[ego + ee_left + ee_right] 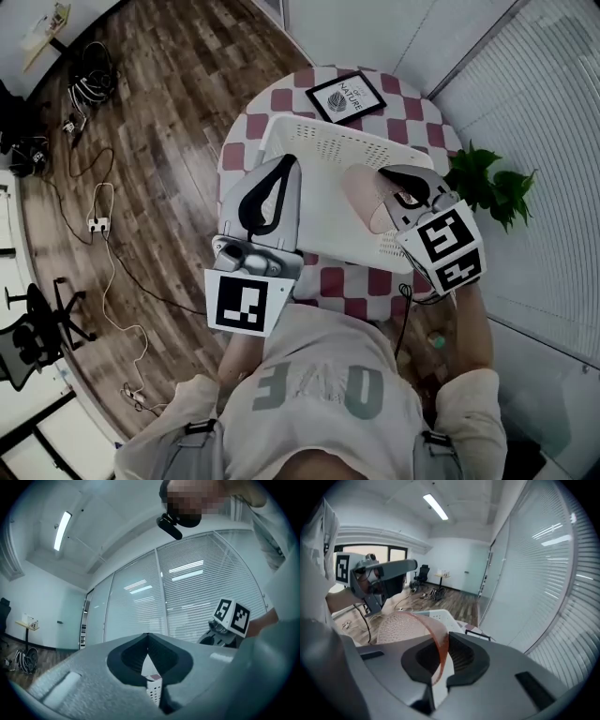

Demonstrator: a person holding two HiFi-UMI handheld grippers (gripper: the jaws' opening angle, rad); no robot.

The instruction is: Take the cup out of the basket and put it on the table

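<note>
A pale pink, dotted translucent cup lies tilted over the right part of the white perforated basket on the round checkered table. My right gripper is shut on the cup's wall. In the right gripper view the cup has its rim pinched between the pads of the right gripper. My left gripper lies along the basket's left rim with its jaws shut. In the left gripper view the left gripper has its tips touching, and a strip of basket wall shows in the slit below them.
A framed picture lies on the table behind the basket. A green plant stands right of the table by the blinds. Cables and a power strip lie on the wooden floor at left.
</note>
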